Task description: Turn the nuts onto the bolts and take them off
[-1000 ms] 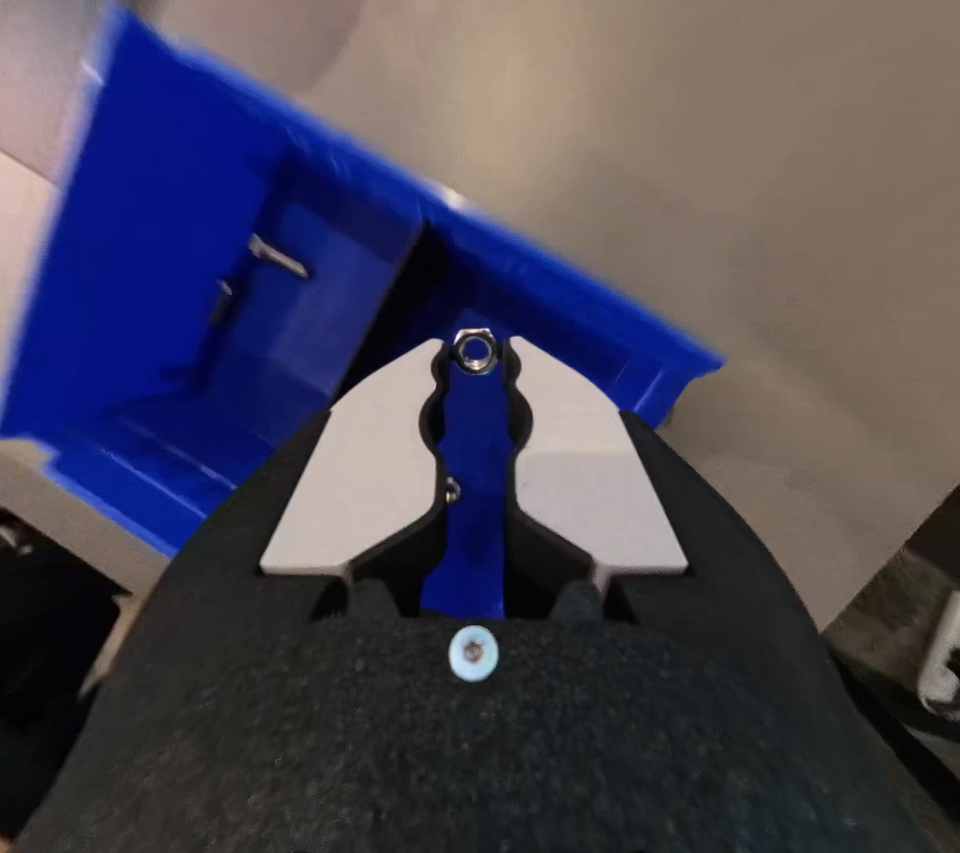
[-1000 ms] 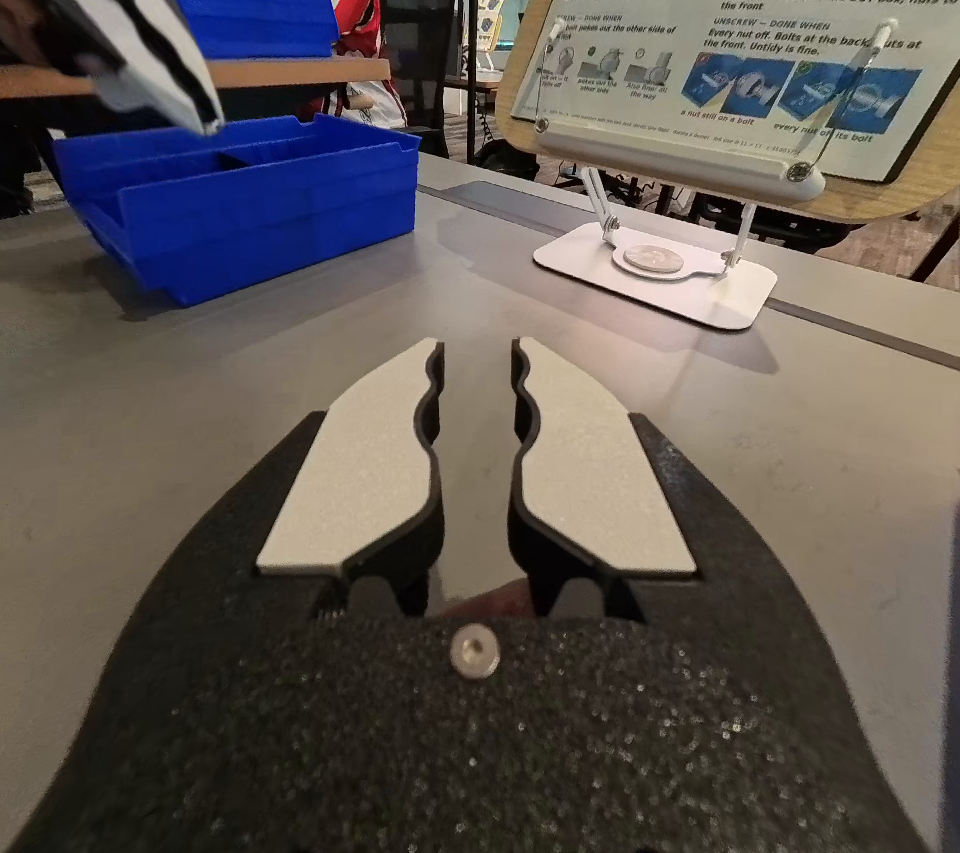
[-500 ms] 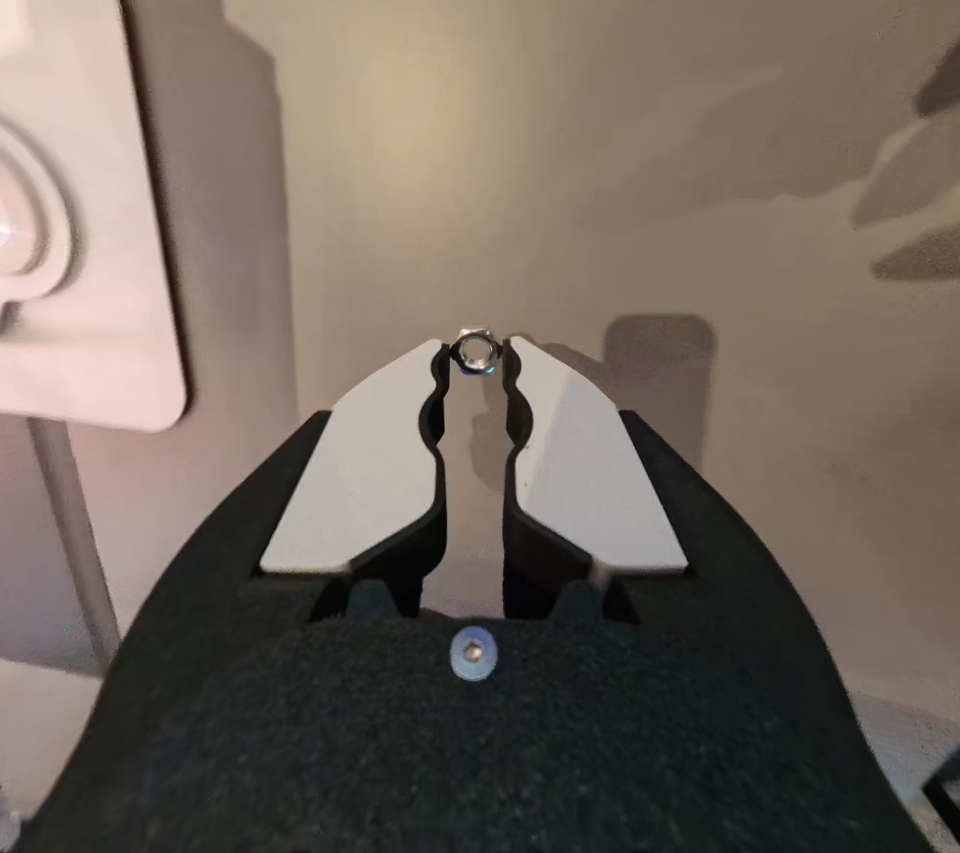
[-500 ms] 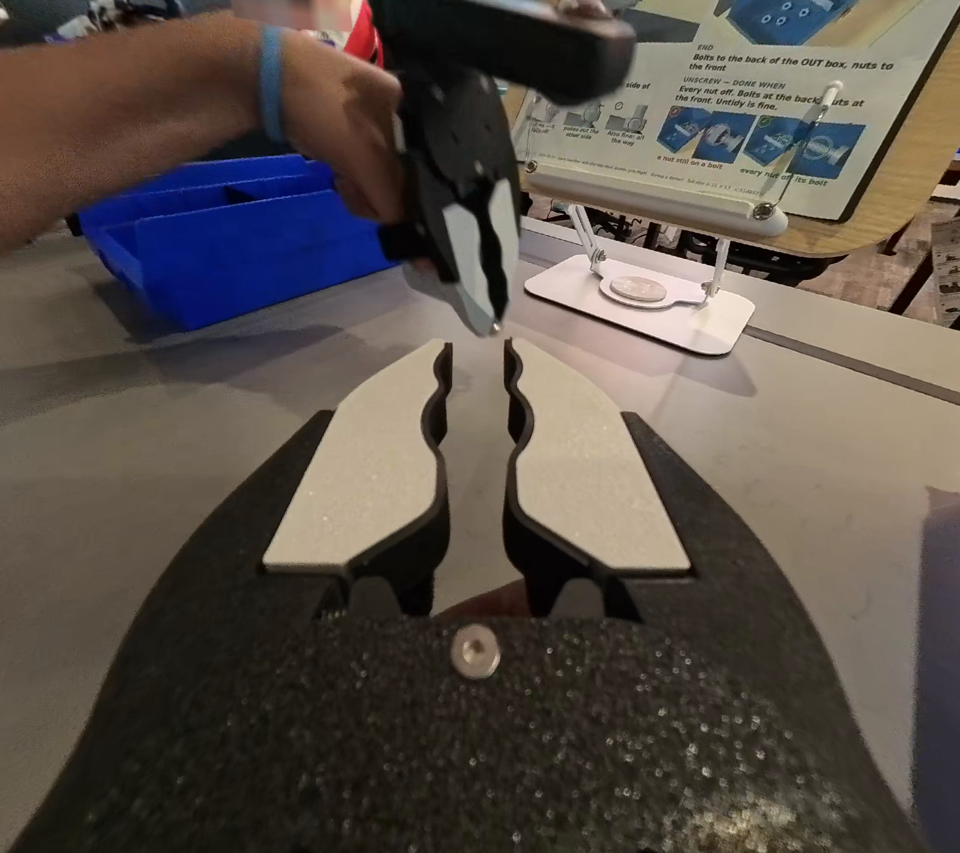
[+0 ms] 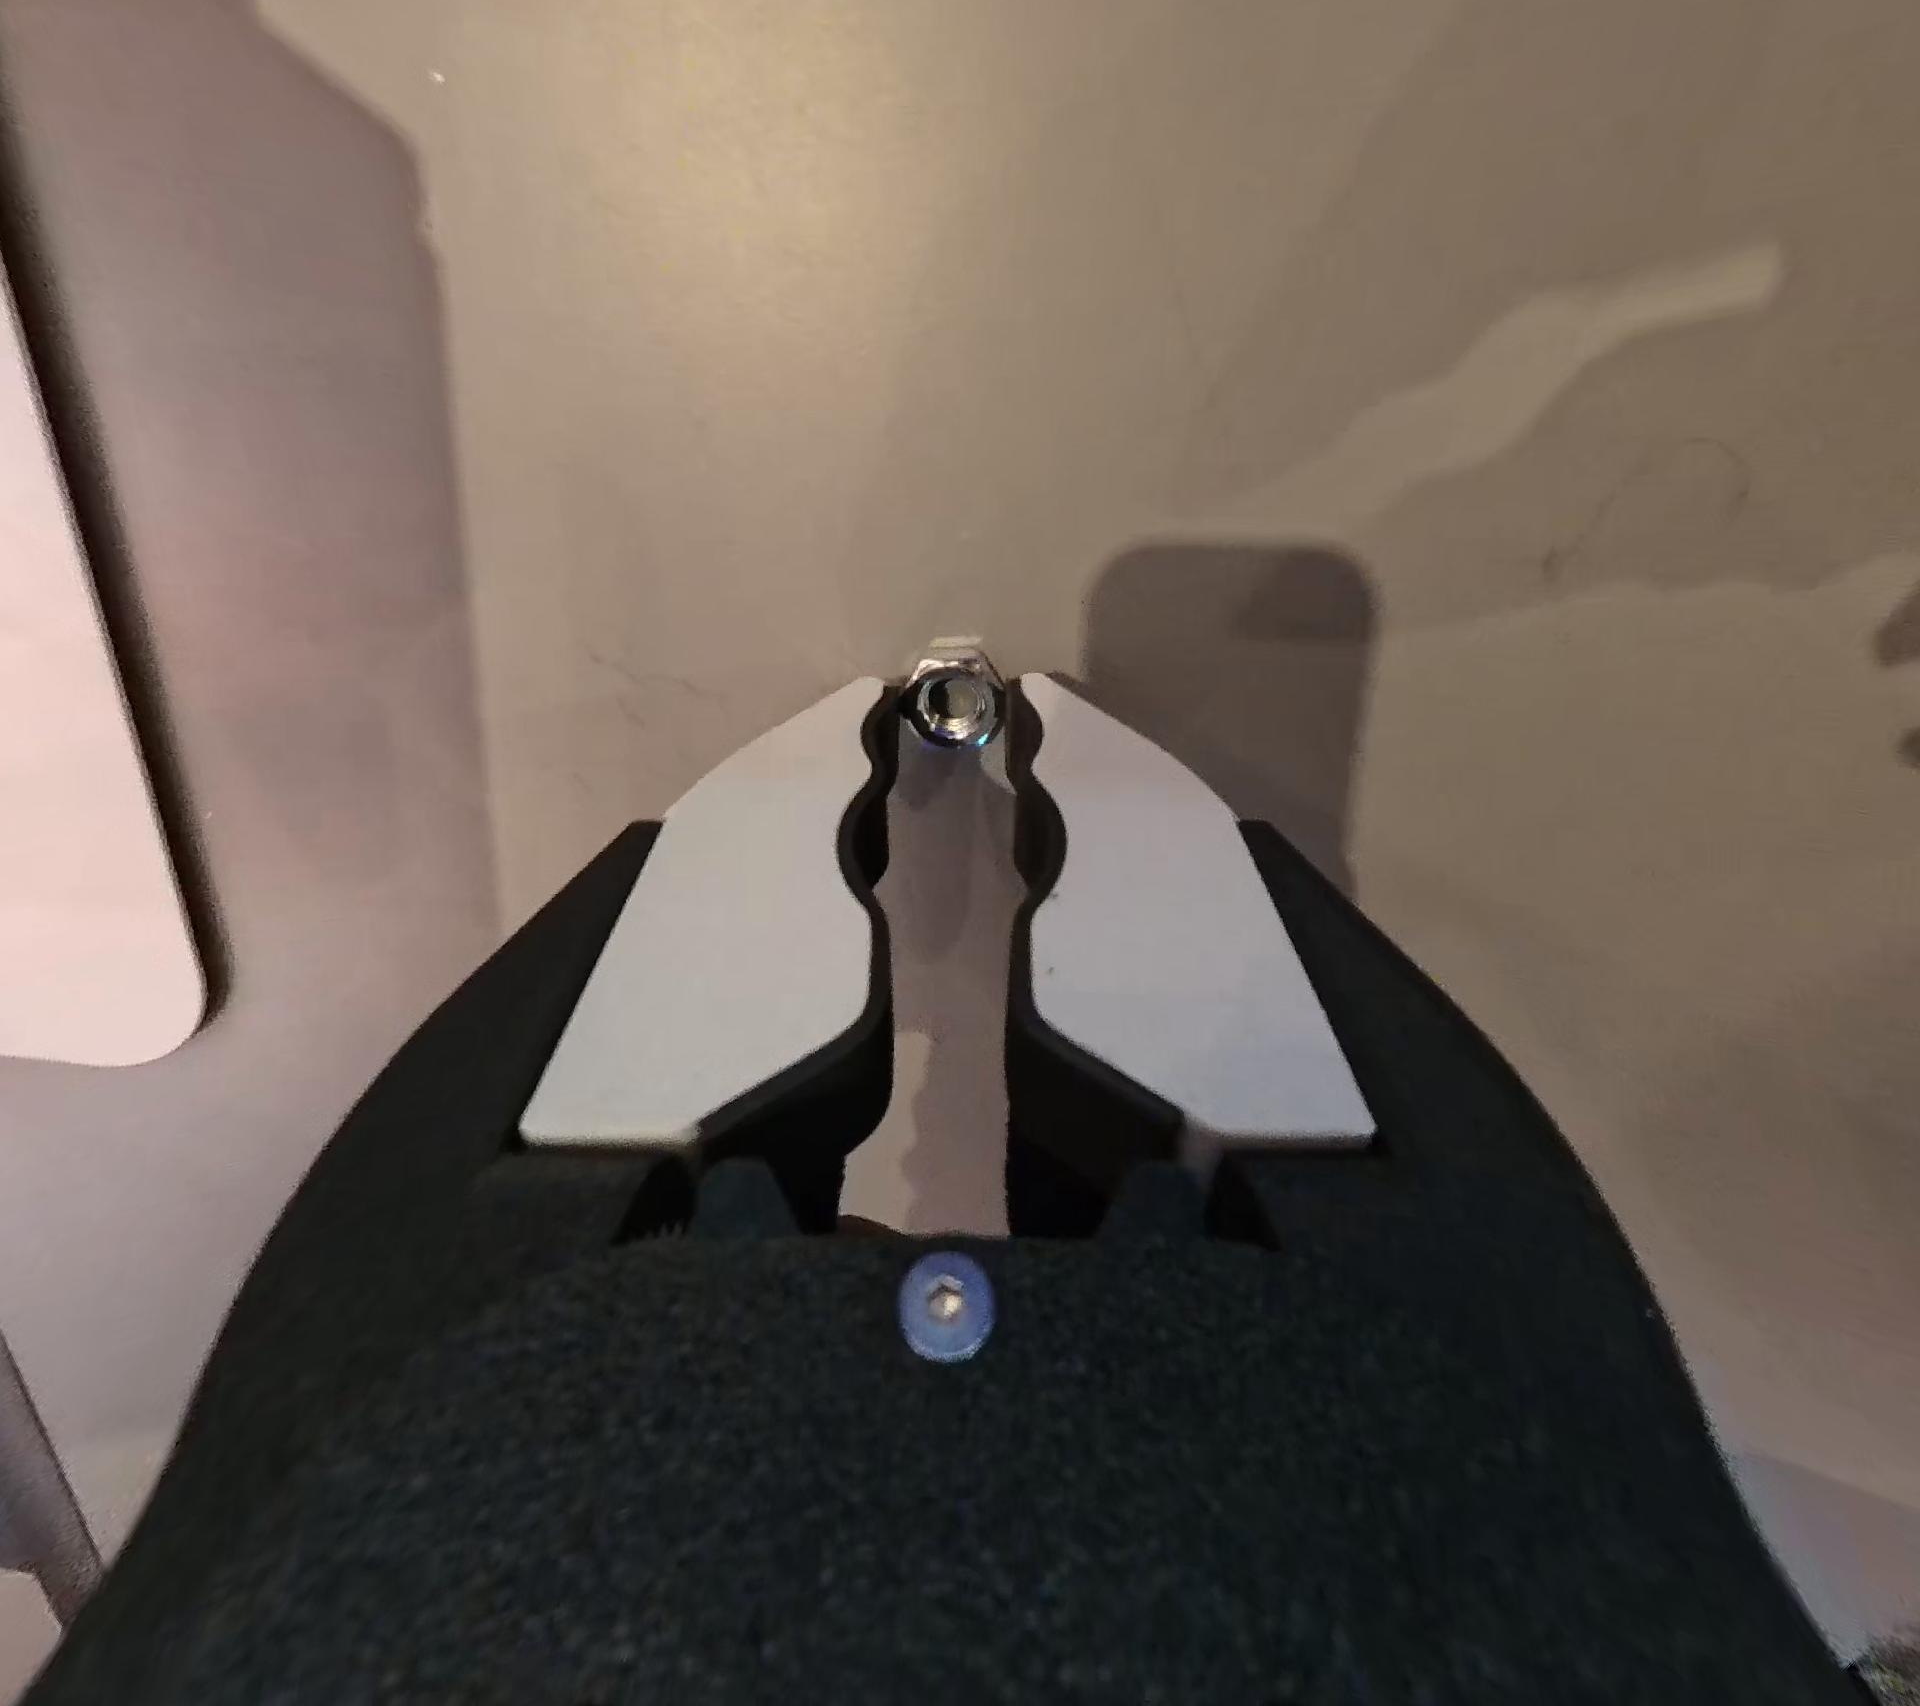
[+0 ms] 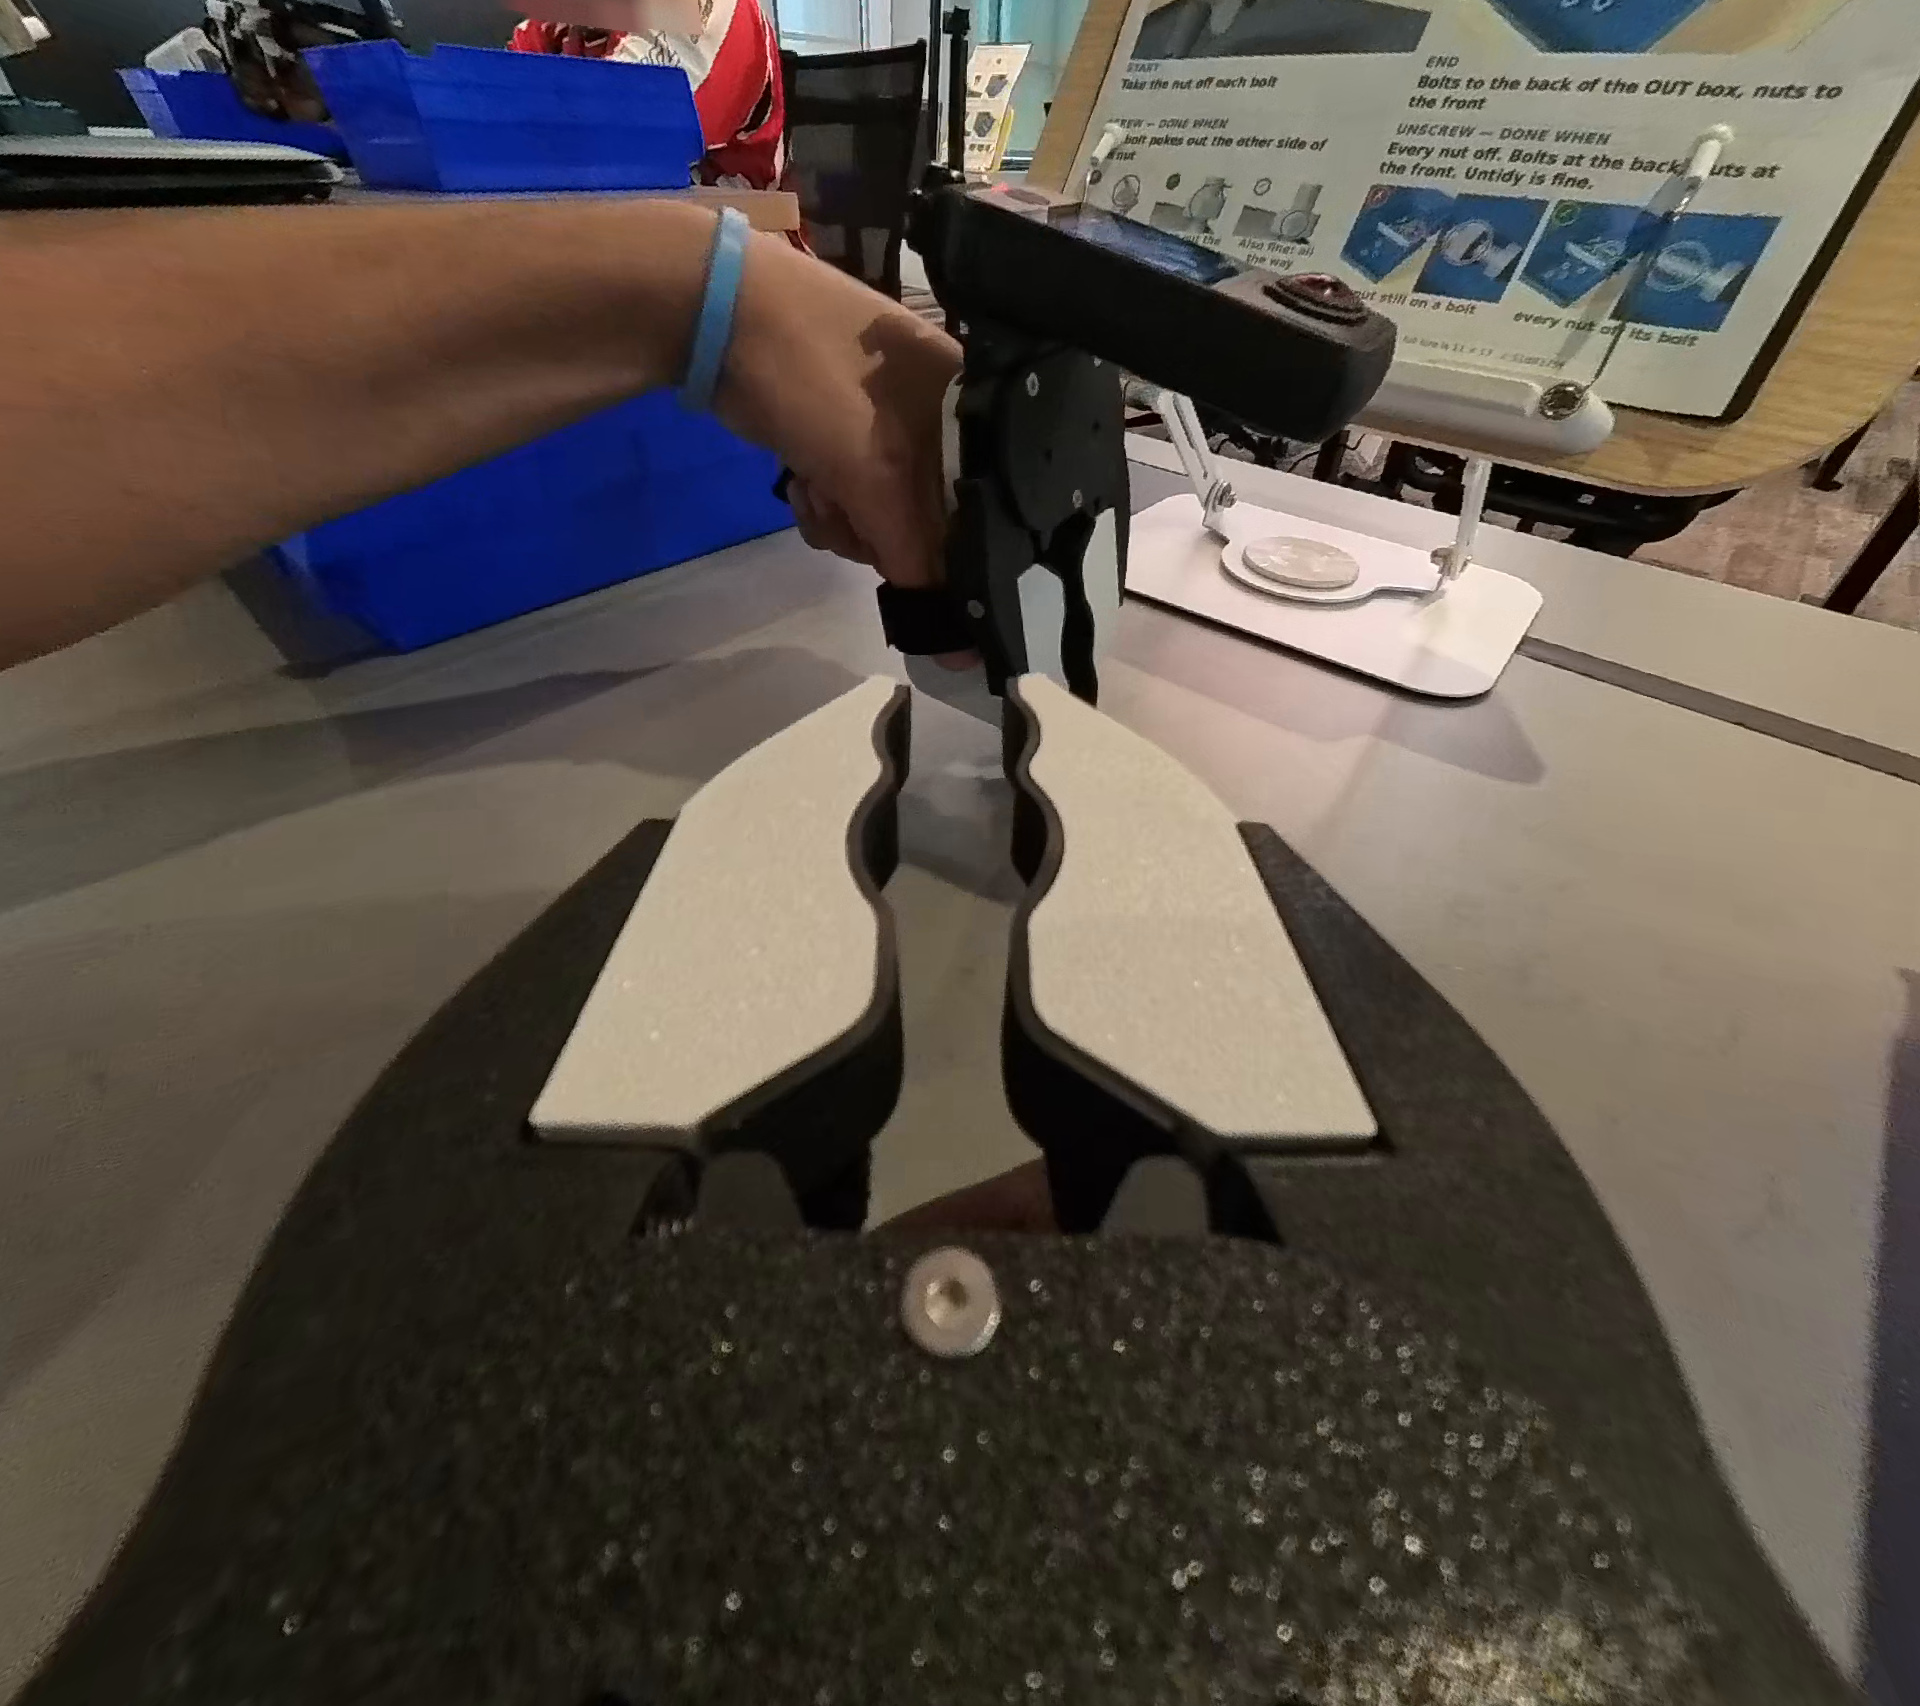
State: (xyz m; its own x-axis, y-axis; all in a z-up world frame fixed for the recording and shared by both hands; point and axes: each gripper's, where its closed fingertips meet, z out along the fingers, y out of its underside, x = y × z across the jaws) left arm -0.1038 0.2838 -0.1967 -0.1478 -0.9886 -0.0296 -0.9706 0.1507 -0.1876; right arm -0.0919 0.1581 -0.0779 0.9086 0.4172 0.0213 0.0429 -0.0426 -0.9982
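Note:
My left gripper is shut on a small silver hex nut, pinched at the very fingertips and pointing down at the grey table. In the right wrist view the left gripper hangs tips-down just beyond my right gripper, held by a person's hand. The nut does not show there. My right gripper has a narrow gap between its fingers and nothing in it, low over the table. No bolt is in view.
A blue bin stands on the table at the left, behind the arm. More blue bins sit on a far desk. An instruction board on a white stand is at the back right; its base shows in the left wrist view. The grippers' ends are close to 15 centimetres from one another.
My left gripper has carried the nut from over the blue bin to the middle of the table and come down right in front of my right gripper. The right gripper has barely moved.

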